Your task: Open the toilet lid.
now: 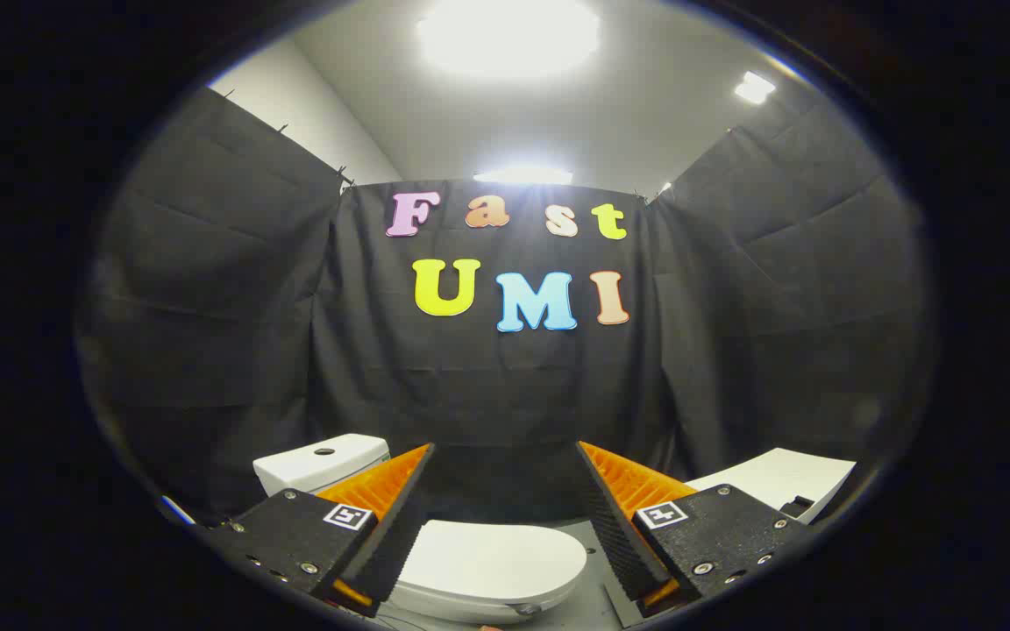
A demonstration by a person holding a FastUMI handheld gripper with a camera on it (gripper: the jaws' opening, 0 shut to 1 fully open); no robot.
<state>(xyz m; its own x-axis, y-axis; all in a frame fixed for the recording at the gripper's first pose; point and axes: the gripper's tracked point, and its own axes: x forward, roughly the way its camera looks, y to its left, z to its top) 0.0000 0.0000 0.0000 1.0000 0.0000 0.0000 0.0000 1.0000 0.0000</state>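
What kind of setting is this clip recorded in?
Probably a mock bathroom in a recording booth: a white toilet with its lid shut, its tank behind, black cloth walls around. The open gripper hangs above the lid, touching nothing.

The gripper [505, 517] had two fingers [395, 517] of orange ribbed plastic, each faced on its inner side with a black, finely toothed pad. Each finger sat in a black, grainy block fixed with small silver screws along its edges, and each block carried a small square black-and-white marker on its top near the orange part
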